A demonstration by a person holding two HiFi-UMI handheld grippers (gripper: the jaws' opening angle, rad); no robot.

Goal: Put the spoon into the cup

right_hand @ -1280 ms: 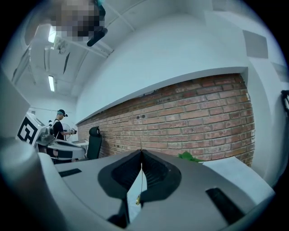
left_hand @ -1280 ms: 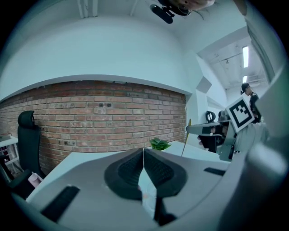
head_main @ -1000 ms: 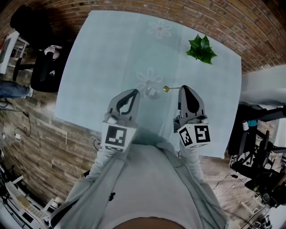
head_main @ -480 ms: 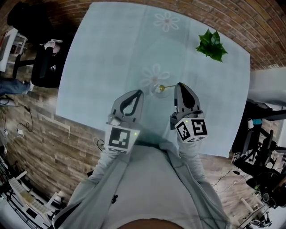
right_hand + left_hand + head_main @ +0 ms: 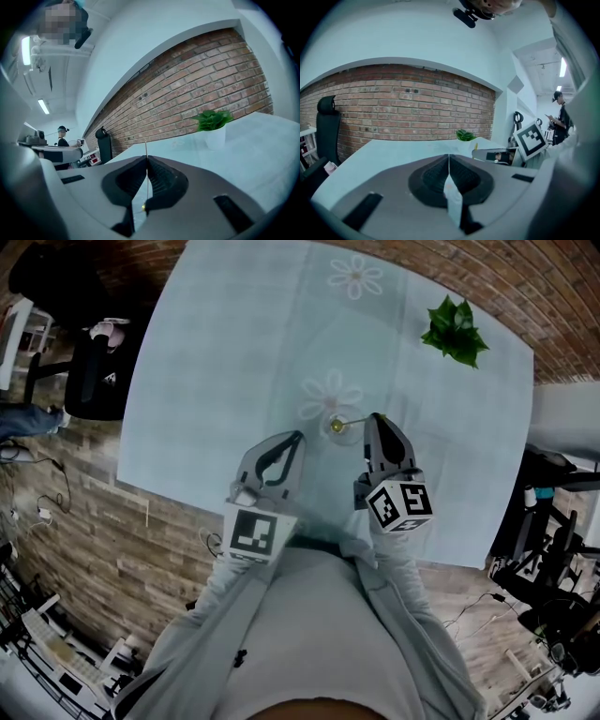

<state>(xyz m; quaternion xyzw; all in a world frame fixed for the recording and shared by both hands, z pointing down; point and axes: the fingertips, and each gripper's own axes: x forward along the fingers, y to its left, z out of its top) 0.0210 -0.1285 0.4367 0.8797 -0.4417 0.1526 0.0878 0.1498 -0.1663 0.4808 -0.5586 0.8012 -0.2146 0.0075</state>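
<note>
**Over the cup's rim: spoon held, not yet let go**

At the near middle of the table, the gold spoon [image 5: 349,422] reaches sideways, with its bowl end at the rim of the small clear cup [image 5: 343,433]. Its thin handle is pinched in the right gripper [image 5: 377,420]. The right gripper view shows those jaws pressed together on the handle, which stands as a fine line between the tips. From above the cup is tiny and glassy, so we cannot say whether the bowl is just over the mouth or already dipping inside. The left gripper [image 5: 294,437] hangs just beside the cup on its other side, jaws together with nothing between them.

To finish well, we judge that we should tip the handle up so the bowl points down into the mouth. We would then lower it to the bottom and only then part the jaws, letting the handle lean on the rim. A light cup could tip or skid, and the left gripper is close enough to steady it.

We can read no brand or words anywhere. The cube [image 5: 401,505] on each gripper bears only black-and-white square markers. The table [image 5: 216,352] has pale flower prints on its cloth. The plant [image 5: 456,326], well apart near the far right corner, sits in a plain white pot.
</note>
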